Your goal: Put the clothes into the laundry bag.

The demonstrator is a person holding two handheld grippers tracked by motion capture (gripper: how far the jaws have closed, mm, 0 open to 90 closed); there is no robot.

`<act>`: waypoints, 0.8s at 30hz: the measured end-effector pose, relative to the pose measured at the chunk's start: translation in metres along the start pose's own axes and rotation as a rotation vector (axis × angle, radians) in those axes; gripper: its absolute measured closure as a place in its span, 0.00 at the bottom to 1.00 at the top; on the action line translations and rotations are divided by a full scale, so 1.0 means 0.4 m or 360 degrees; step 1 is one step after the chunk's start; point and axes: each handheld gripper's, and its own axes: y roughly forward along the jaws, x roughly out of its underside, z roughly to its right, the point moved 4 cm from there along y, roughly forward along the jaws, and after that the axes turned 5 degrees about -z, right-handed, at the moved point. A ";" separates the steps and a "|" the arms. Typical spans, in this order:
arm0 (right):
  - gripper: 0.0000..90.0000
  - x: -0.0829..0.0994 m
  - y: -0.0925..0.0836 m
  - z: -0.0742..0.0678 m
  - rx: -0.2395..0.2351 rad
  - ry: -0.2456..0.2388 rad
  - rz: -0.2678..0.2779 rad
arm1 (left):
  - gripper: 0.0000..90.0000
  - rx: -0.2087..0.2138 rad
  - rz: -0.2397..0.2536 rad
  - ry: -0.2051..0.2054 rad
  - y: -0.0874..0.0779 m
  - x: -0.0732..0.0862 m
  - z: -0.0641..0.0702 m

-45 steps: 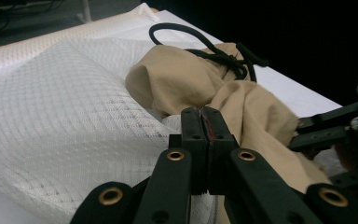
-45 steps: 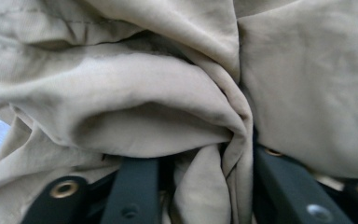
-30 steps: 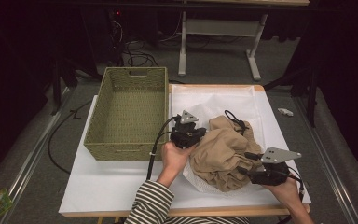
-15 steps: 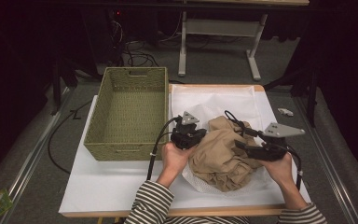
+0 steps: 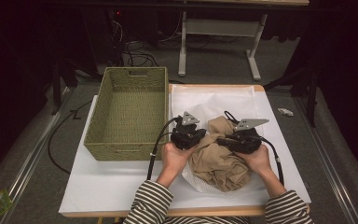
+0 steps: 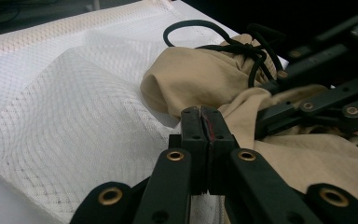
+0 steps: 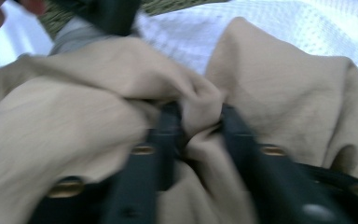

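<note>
Tan cloth, a drawstring garment (image 5: 220,156), is lying bunched between my two tools on white mesh fabric (image 5: 214,100). I am keeping the left gripper (image 6: 204,122) clenched, seemingly on nothing, its tips just beside the cloth's edge. My right gripper (image 7: 200,123) has just been closing, and a fold is sitting between its jaws. I am judging that a deeper bite would lift more cleanly. The wicker basket (image 5: 103,116) is standing beyond the left tool on the white table (image 5: 112,179); the room is dark.
</note>
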 end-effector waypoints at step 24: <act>0.97 0.012 0.083 -0.061 0.0313 -0.0167 -0.0182 | 0.99 0.0096 0.0060 0.0103 -0.025 -0.009 0.069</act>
